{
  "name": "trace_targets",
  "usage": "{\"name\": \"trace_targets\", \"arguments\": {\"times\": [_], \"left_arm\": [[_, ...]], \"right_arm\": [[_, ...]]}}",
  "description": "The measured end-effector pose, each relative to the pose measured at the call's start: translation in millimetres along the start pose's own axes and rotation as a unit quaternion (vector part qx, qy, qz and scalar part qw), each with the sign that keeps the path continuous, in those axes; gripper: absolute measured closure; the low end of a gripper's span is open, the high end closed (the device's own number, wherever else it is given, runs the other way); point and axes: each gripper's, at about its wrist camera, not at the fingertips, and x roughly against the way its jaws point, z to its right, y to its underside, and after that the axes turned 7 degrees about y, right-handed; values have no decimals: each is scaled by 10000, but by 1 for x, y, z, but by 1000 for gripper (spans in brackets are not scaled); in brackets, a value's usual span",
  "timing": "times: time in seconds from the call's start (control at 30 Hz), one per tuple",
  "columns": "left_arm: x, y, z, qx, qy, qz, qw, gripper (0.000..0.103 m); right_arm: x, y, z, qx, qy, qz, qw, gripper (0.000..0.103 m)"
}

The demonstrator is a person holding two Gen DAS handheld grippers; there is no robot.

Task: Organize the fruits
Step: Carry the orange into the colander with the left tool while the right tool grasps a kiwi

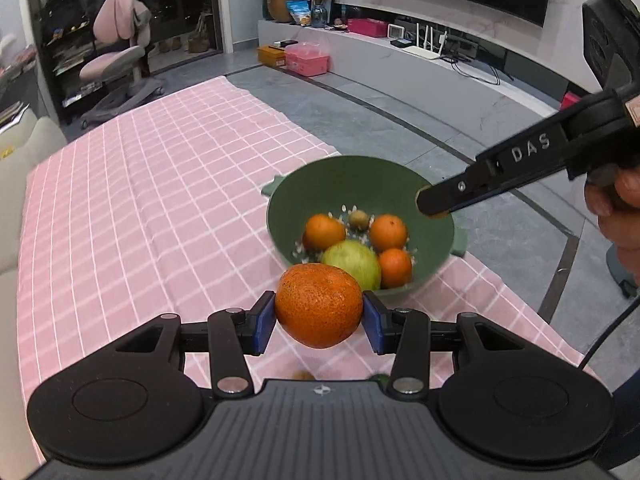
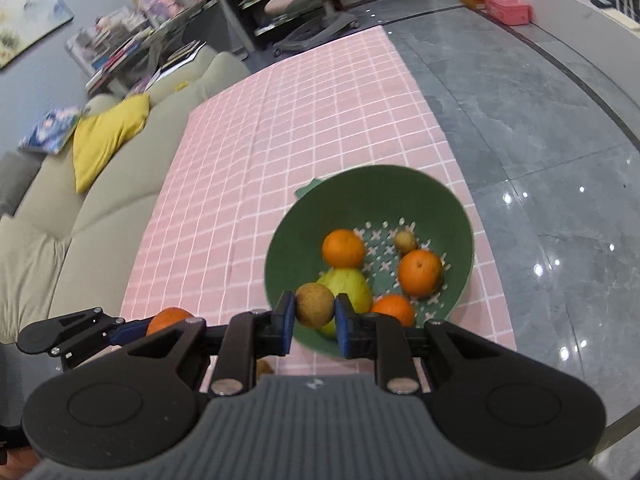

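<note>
- Left tool (image 1: 319,317): closed on a large orange (image 1: 319,305), blue pads pressing its two sides; fruit held clear above the pink checked cloth (image 1: 140,200) of the worktop.
- Right tool (image 2: 315,317): closed on a small brownish round fruit (image 2: 315,305), carried just over the near rim of the green bowl (image 2: 288,248).
- Bowl contents: three oranges, one green pear-like fruit, one small brown fruit — all resting on the perforated floor.
- Governing relation: the bowl lies ahead of and below both tools. The right tool's fruit already overlaps the bowl's near edge; the left tool's orange sits short of the rim, to the bowl's near-left.
- Judgement: right hand is nearer to release; left needs further forward travel.
- Risk: the round orange may roll out if dropped at the rim.
</note>
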Motion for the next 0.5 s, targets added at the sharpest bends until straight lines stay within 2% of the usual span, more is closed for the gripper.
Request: {"name": "trace_targets", "arguments": {"times": [0.33,0.5], "left_arm": [[-60,-25,4,-278,-1,-410,9988,52],[-97,-40,13,-308,180,-553,9978,52]], "right_arm": [[-40,-15,29,-580,47,-53,9983,86],[-68,-27,46,-895,102,-245,9956,86]]}}
